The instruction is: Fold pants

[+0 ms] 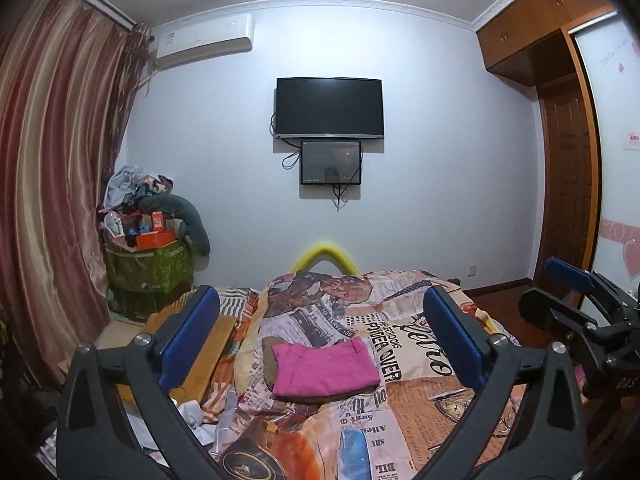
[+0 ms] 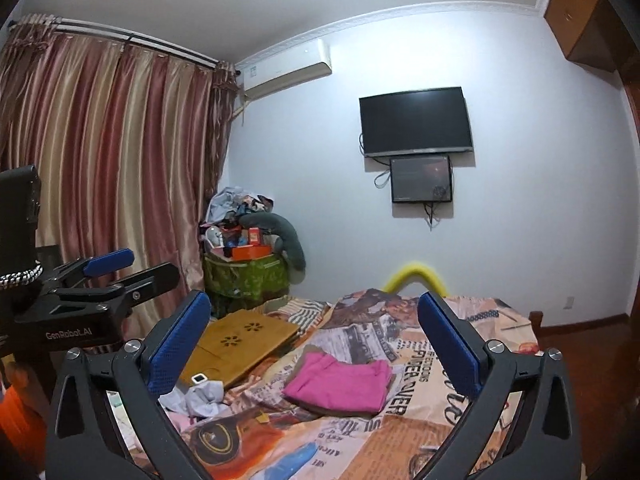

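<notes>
Bedroom, newsprint quilt (image 1: 420,392), folded pink pants (image 1: 324,368) lying free — left gripper (image 1: 320,336), right gripper (image 2: 316,344) both spread wide, empty

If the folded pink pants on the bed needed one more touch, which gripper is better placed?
Left, marginally. The folded pink pants lie centred between the open left gripper's fingers; in the right gripper's view they sit slightly off-centre. Both are empty and clear of them.

White wall (image 1: 440,160) with television (image 1: 329,106), striped curtains (image 1: 52,140), wooden wardrobe (image 1: 532,28).
</notes>
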Available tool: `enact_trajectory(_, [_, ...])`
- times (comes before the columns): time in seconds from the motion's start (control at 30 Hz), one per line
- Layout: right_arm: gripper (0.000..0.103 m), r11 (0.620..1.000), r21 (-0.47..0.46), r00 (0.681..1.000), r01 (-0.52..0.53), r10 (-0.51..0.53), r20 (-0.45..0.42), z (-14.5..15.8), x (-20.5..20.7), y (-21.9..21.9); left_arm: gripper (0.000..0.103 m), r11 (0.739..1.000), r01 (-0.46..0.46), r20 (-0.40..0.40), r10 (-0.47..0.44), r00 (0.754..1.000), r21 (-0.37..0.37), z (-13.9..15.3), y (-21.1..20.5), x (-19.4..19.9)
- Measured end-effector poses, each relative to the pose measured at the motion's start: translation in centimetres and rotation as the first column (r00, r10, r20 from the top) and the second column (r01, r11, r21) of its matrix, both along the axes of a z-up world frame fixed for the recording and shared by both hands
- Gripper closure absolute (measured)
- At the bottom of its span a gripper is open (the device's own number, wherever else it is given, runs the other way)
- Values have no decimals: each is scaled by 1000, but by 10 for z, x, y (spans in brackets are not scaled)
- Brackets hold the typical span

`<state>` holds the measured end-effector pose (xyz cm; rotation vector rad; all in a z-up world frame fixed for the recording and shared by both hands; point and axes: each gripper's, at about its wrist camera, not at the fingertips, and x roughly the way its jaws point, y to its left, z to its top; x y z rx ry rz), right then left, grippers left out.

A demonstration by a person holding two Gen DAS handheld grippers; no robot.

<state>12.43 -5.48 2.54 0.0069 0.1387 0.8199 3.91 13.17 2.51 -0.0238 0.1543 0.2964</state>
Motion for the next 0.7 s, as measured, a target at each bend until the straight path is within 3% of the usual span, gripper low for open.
enact_trajectory(0.7, [0,1000,2,1000,12,-12,-10,-4,-9,-11,0,1000,-11,-21,11,1000,4,-8,-2,1])
